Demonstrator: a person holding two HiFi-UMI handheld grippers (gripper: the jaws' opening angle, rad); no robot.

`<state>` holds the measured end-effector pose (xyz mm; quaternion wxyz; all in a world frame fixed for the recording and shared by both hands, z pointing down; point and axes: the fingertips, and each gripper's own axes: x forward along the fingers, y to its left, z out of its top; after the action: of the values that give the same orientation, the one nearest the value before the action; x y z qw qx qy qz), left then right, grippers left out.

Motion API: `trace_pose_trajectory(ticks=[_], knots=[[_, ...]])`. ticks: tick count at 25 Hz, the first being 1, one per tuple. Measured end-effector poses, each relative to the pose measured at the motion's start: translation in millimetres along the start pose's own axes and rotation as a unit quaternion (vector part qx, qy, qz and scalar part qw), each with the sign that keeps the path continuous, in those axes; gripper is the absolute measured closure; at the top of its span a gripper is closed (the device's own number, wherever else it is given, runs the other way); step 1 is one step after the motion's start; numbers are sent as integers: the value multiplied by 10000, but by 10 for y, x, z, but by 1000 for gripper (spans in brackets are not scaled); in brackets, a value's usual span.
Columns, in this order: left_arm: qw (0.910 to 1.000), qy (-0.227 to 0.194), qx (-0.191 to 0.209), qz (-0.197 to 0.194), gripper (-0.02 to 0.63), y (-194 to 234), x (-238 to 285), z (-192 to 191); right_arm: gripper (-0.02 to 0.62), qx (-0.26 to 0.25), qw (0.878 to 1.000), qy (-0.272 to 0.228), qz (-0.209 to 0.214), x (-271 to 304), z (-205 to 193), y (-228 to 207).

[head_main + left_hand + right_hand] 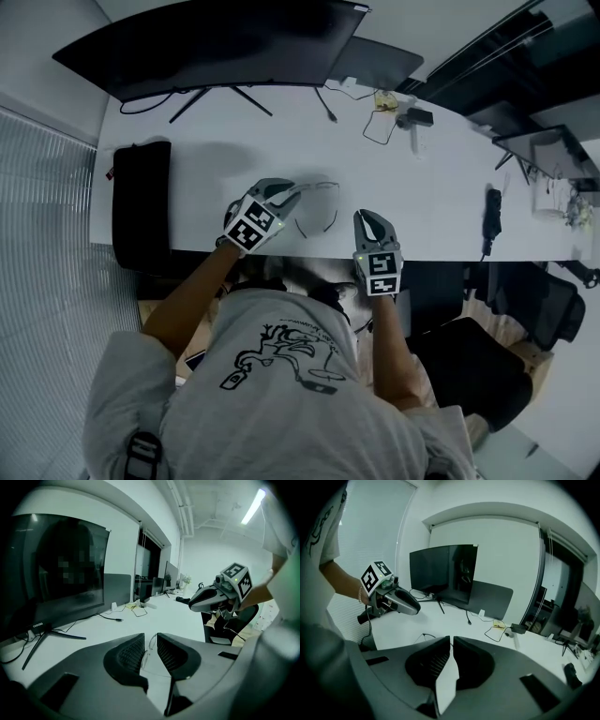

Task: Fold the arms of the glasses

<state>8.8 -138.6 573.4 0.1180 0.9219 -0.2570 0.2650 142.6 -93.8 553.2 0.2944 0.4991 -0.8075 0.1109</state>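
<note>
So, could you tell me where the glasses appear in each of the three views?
Head view: glasses on the table near its front edge, centre, at the left gripper's tip.
Left gripper view: low centre, in the gap between that gripper's jaws.
Right gripper view: left of centre, just above the jaws.
Shared landmark: the big dark monitor at the table's back.

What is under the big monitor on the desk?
Its thin stand legs and a black cable on the desk. The monitor covers the stand's top and the desk behind them.
</note>
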Motion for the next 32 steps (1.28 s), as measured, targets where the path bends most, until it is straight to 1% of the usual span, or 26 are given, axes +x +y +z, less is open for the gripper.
trace_pose_trajectory(ticks=[8, 13, 18, 22, 28, 32], knots=[[9976, 562, 270, -286, 497, 71, 445, -310, 565, 93, 9990, 428, 109, 358, -416, -46], [9944, 911, 343, -410, 490, 128, 620, -494, 563, 228, 9972, 693, 153, 530, -632, -59], [9934, 1004, 264, -477, 489, 169, 726, -656, 558, 328, 9945, 978, 207, 655, -819, -23], [9911, 1177, 250, -569, 489, 151, 799, -751, 555, 397, 9927, 1119, 206, 741, -922, 5], [9904, 1279, 78, -528, 491, 180, 879, -816, 546, 548, 9897, 1305, 193, 842, -1046, 41], [9908, 1279, -51, -451, 512, 194, 908, -861, 546, 585, 9885, 1378, 221, 867, -1101, 72]])
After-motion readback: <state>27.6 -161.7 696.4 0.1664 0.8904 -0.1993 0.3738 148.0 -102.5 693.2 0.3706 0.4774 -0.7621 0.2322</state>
